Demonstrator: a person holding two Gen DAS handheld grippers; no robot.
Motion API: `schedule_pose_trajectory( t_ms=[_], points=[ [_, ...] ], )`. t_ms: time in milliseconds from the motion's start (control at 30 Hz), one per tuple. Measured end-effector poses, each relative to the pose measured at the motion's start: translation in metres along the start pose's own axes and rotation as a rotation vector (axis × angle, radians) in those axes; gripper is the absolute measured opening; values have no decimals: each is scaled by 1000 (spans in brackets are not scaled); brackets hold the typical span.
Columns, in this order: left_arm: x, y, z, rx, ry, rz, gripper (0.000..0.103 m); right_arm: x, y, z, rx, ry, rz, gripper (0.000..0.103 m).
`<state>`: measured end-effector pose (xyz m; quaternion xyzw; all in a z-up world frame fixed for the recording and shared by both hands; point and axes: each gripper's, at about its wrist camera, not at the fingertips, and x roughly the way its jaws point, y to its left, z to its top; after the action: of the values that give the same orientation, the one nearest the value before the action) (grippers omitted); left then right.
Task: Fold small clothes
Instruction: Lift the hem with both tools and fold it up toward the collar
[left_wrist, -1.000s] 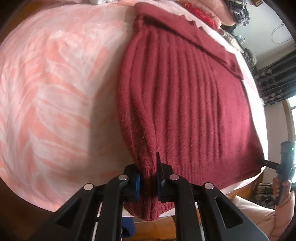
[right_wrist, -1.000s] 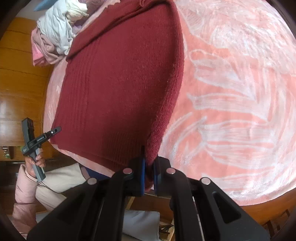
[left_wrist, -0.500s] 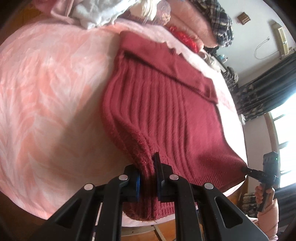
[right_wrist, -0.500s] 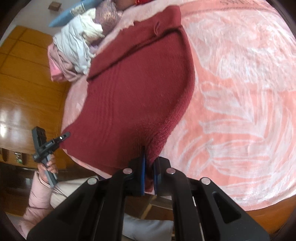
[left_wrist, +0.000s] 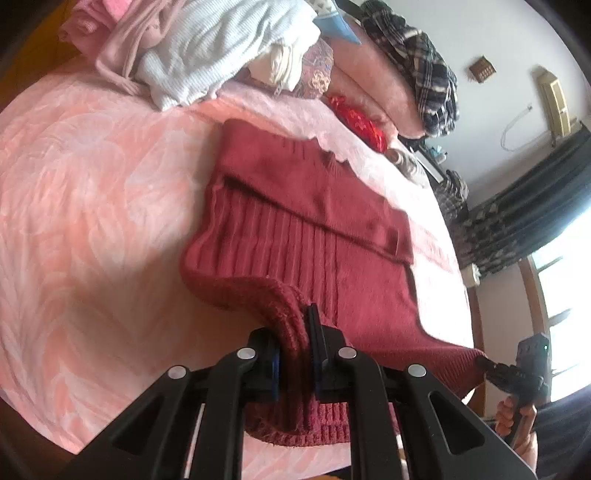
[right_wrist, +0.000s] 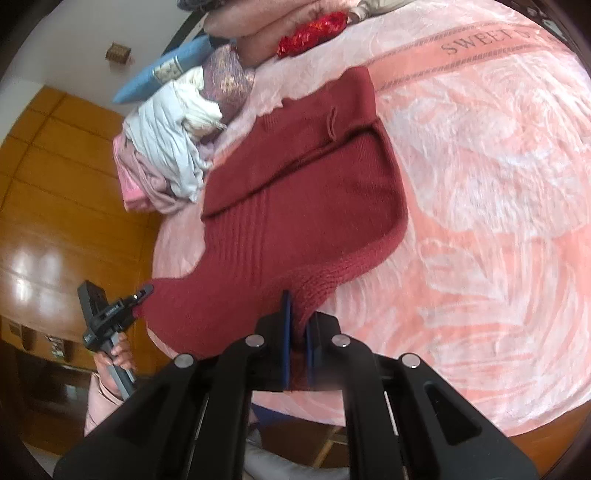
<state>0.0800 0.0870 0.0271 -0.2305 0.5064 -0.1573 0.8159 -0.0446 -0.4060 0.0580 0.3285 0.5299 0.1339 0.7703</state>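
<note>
Since the earlier frames both hem corners have risen off the pink blanket (left_wrist: 81, 206). The left gripper (left_wrist: 295, 354) and right gripper (right_wrist: 299, 350) each stay clenched on the red sweater (left_wrist: 314, 229) (its collar end lies flat). Carry both corners forward evenly, so the fold lands straight.

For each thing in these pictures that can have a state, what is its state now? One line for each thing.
Left gripper: shut on the sweater's near hem corner.
Right gripper: shut on the other near hem corner.
Red sweater: lying on the blanket, sleeves folded across the top, near hem lifted off the blanket at both corners.
Pink blanket: spread flat under the sweater.
Pile of clothes: unfolded, heaped at the far side.
</note>
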Motion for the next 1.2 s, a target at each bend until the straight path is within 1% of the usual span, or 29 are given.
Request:
schedule_pose_trajectory(
  t_ms=[167, 300, 567, 800, 967, 1067, 1200],
  points=[
    [-1, -2, 20, -5, -41, 22, 12, -6, 10, 22, 5, -39, 13, 5],
    [3, -3, 31, -7, -52, 34, 12, -8, 14, 40, 11, -56, 19, 5],
    [5, -6, 58, -26, -104, 37, 12, -5, 17, 79, 47, -98, 39, 5],
    [16, -10, 88, -41, -151, 46, 12, 11, 17, 113, 64, -107, 36, 5],
    [32, -9, 106, -62, -150, 47, 12, 23, 15, 136, 76, -109, 34, 5],
    [41, -4, 119, -85, -151, 46, 12, 31, 15, 154, 88, -121, 55, 5],
    [52, 2, 139, -97, -168, 53, 12, 49, 14, 182, 97, -139, 108, 5]
  ],
)
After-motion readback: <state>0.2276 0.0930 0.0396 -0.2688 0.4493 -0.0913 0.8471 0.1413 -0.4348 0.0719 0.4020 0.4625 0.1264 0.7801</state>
